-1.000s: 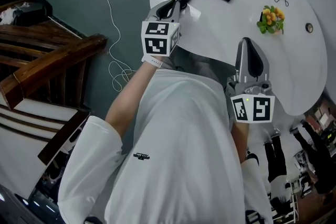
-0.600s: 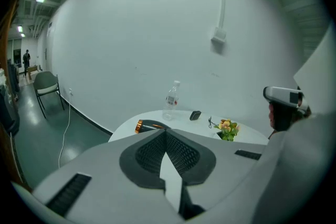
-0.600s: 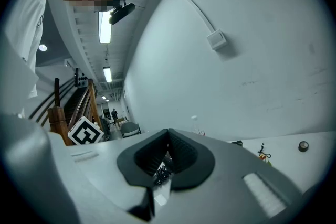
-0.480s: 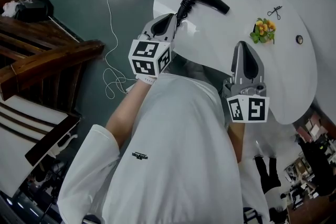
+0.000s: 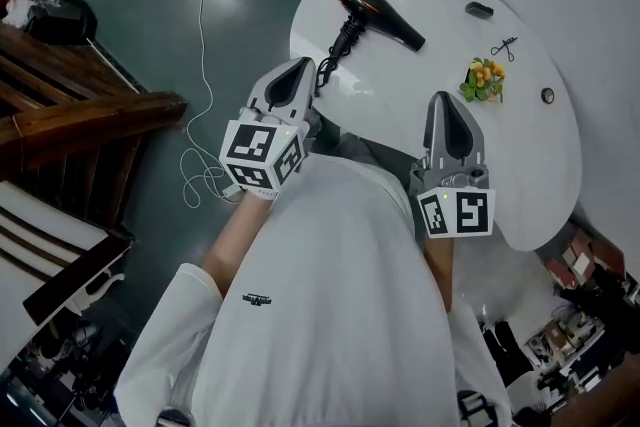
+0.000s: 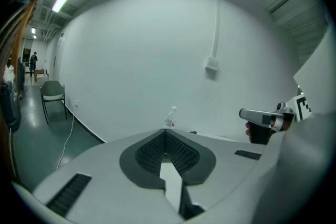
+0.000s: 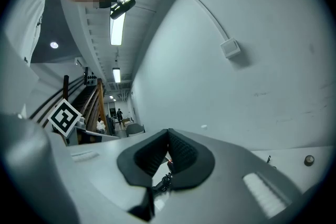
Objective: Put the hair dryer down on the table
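You are pulling your left tool (image 5: 298, 70) back from the hair dryer (image 5: 380, 10), jaws together and empty. The dryer is now lying free on the desk (image 5: 520, 145), so it looks set down. Your right tool (image 5: 443, 107) is waiting closed, empty.

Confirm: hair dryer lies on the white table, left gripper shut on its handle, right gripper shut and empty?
Wrong on the left gripper: the head view shows it shut on nothing, clear of the hair dryer on the table. Right gripper: shut, empty.
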